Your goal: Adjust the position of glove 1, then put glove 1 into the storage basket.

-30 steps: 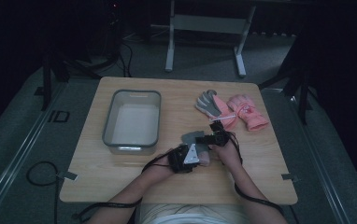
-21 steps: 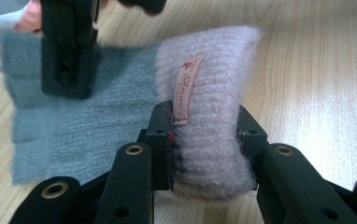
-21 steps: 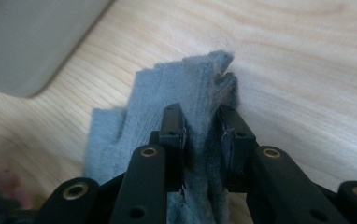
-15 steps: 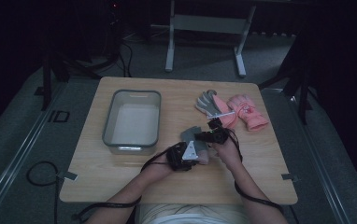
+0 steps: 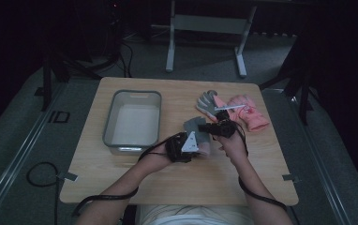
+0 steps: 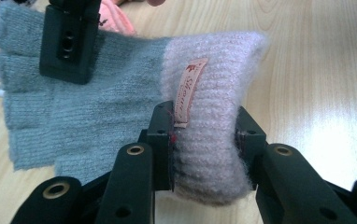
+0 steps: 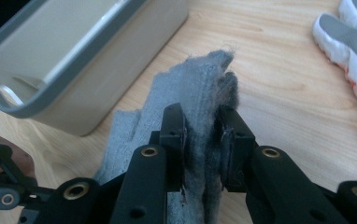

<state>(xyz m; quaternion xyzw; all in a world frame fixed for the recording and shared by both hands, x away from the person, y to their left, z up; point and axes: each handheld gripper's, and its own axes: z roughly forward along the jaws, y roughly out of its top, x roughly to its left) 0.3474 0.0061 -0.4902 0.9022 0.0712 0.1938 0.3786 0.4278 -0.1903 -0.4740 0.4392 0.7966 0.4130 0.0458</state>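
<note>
A grey knitted glove (image 6: 83, 112) with a pale pink cuff (image 6: 214, 116) is held stretched just above the wooden table (image 5: 177, 183), near its middle. The cuff is pinched by the left gripper (image 6: 204, 140), its jaws pressed into the wool; the grey finger end is clamped by the right gripper (image 7: 202, 133). A grey bin (image 5: 132, 119) is seen just beside them, and other gloves (image 5: 233, 110) lie beyond.

From above, my surroundings sink into near-black and only the pale wooden bench (image 5: 177, 183) is dimly lit. My claw cameras see brighter: glare whitens the wood at right, and nearby black parts blur.
</note>
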